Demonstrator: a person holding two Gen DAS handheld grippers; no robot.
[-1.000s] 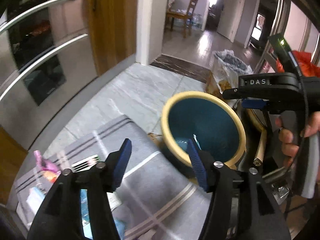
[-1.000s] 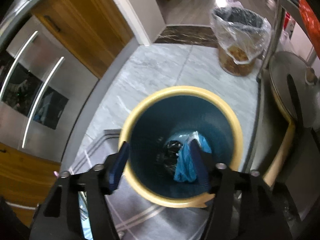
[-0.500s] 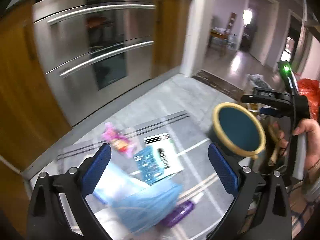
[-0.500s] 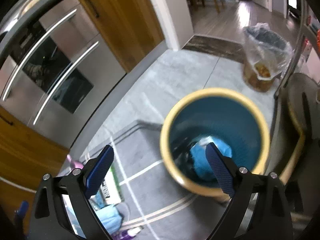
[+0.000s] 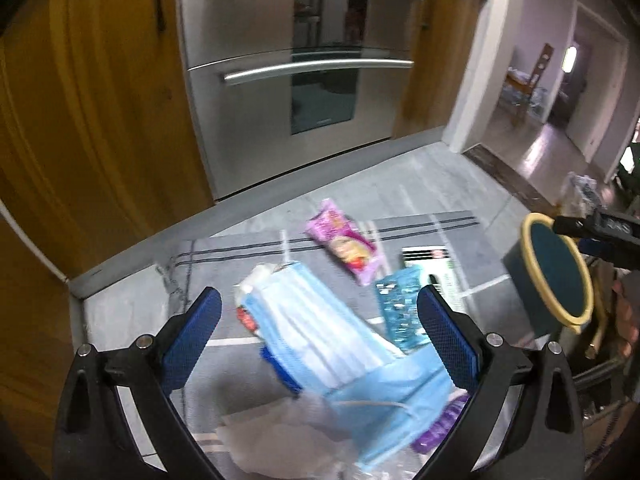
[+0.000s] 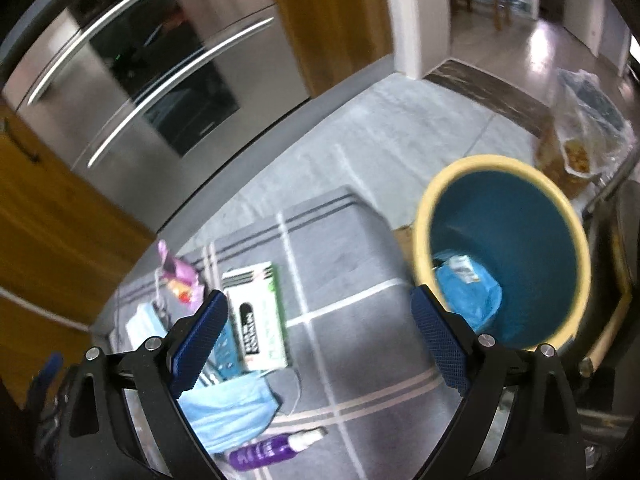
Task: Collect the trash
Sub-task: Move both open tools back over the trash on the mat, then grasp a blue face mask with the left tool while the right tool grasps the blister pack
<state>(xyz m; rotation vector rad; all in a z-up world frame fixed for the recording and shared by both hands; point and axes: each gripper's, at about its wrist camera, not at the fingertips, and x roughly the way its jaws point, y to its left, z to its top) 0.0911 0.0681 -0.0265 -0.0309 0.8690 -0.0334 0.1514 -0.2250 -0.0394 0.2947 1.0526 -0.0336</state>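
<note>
Trash lies on a grey striped rug (image 5: 224, 248): blue face masks (image 5: 320, 332), a pink wrapper (image 5: 344, 246), a teal packet (image 5: 400, 308), a white-green box (image 6: 260, 316) and a purple bottle (image 6: 272, 448). A blue bin with a yellow rim (image 6: 504, 248) stands at the rug's right end and holds blue trash (image 6: 468, 292). My left gripper (image 5: 320, 344) is open just above the masks. My right gripper (image 6: 320, 344) is open over the rug, left of the bin.
Steel oven fronts (image 5: 304, 80) and wooden cabinet doors (image 5: 92, 112) line the far side of the floor. A plastic-lined basket (image 6: 588, 136) stands beyond the bin. A doorway (image 5: 560, 80) opens to another room. A white plastic bag (image 5: 280, 436) lies under the masks.
Both grippers have opened wide and swung left, away from the bin. The left one has dropped down over the face masks. The right one has let blue trash fall in the bin.
</note>
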